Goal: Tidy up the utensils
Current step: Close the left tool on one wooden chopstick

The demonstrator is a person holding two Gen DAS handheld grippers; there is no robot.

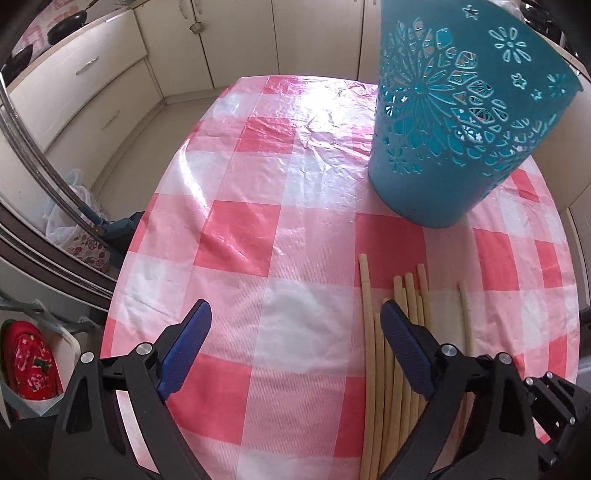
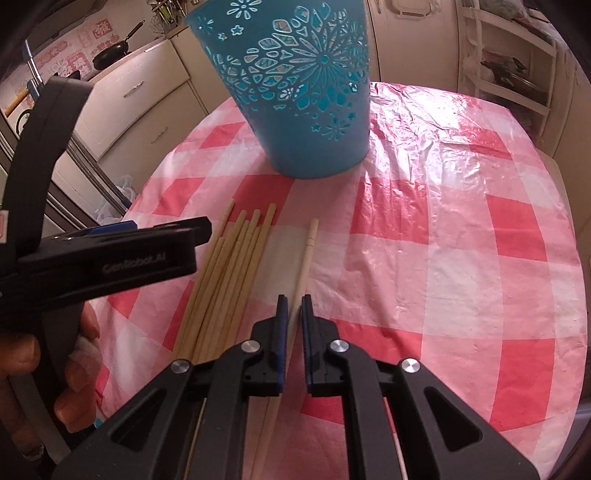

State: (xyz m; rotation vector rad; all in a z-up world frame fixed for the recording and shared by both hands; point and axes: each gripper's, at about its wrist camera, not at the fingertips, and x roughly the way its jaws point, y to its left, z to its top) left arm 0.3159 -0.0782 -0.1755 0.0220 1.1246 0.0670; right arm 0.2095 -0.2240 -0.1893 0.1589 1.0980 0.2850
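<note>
A teal cut-out holder (image 1: 450,140) stands upright on the pink checked tablecloth (image 1: 258,221); it also shows in the right wrist view (image 2: 306,92). Several pale wooden chopsticks (image 1: 388,369) lie in a bundle in front of it (image 2: 229,269). One chopstick (image 2: 304,266) lies apart to the right of the bundle (image 1: 466,321). My left gripper (image 1: 295,317) is open and empty, left of the bundle, its right finger over it. My right gripper (image 2: 294,301) is nearly shut, its pads (image 2: 282,314) on either side of the single chopstick, with small gaps showing.
Cream kitchen cabinets (image 1: 110,74) and black pans (image 1: 66,29) stand behind the table. A shelf rack (image 2: 517,74) is at the right. A plastic bag (image 1: 70,221) and a red item (image 1: 31,362) sit at the left below the table edge. The left gripper's body (image 2: 96,254) crosses the right wrist view.
</note>
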